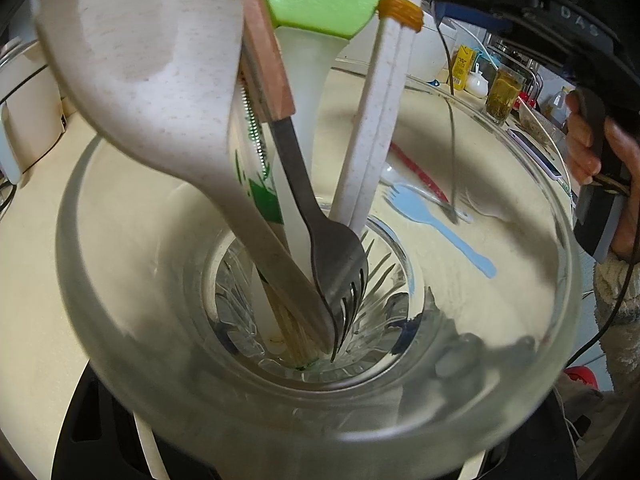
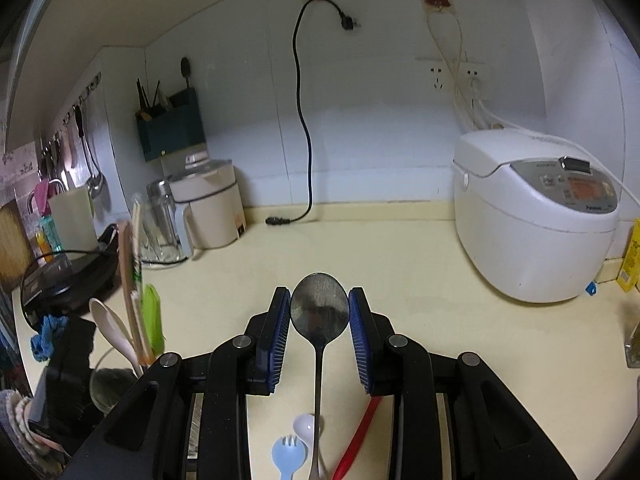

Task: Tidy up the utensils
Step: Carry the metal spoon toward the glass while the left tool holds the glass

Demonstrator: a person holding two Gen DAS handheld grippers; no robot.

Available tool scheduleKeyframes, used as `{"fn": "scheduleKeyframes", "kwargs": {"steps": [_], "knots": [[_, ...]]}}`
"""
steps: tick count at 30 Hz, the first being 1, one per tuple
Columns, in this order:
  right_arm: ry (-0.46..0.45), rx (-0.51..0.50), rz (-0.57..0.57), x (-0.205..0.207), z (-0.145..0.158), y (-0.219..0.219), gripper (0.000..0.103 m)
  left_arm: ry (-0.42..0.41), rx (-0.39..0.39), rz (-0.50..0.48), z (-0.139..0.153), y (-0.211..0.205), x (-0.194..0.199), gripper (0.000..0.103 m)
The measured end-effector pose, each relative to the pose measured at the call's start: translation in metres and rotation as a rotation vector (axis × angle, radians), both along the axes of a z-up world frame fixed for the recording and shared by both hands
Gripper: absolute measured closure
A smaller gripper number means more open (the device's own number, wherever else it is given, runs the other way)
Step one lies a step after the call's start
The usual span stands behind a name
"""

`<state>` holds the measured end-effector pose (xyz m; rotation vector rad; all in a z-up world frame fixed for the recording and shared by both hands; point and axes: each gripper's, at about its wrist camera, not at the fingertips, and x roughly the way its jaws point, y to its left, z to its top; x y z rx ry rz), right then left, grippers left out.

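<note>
A glass jar (image 1: 120, 280) fills the left wrist view, with my left gripper (image 1: 316, 432) shut on it. Only the gripper's black fingers (image 1: 88, 420) show under the rim. Inside stand a beige spoon (image 1: 152, 80), a green silicone brush (image 1: 320, 4), a wood-handled metal fork (image 1: 336, 264) and white chopsticks (image 1: 376, 128). My right gripper (image 2: 319, 320) is shut on a metal spoon (image 2: 319, 312), the blue pads (image 2: 280, 332) pressing the sides of its bowl and the handle hanging down. On the counter below lie a blue spork (image 2: 288, 460), a white spoon (image 2: 306, 426) and a red utensil (image 2: 360, 432). The jar (image 2: 108, 384) sits at that view's lower left.
A white rice cooker (image 2: 532, 216) stands at the right on the cream counter (image 2: 400, 248). A white kettle (image 2: 208, 208) and a steel-lidded jar (image 2: 162, 220) are at the back left. A black cable (image 2: 304, 128) hangs down the wall. A glass of tea (image 1: 502, 96) and a phone (image 1: 536, 152) are near the person's hand (image 1: 584, 144).
</note>
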<state>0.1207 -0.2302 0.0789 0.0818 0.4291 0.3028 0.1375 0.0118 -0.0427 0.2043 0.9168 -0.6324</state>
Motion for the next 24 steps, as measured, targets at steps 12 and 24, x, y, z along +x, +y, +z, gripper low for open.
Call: {"fn": "scheduleKeyframes", "kwargs": {"steps": [12,24], "knots": [[-0.043,0.008,-0.014,-0.012,0.012,-0.003,0.073,0.0,-0.001,0.0,0.0,0.001,0.0,0.018],[-0.087,0.007,-0.027,-0.025,0.025,-0.009,0.073,0.0,0.0,0.0,0.0,0.003,0.002,0.018]]}}
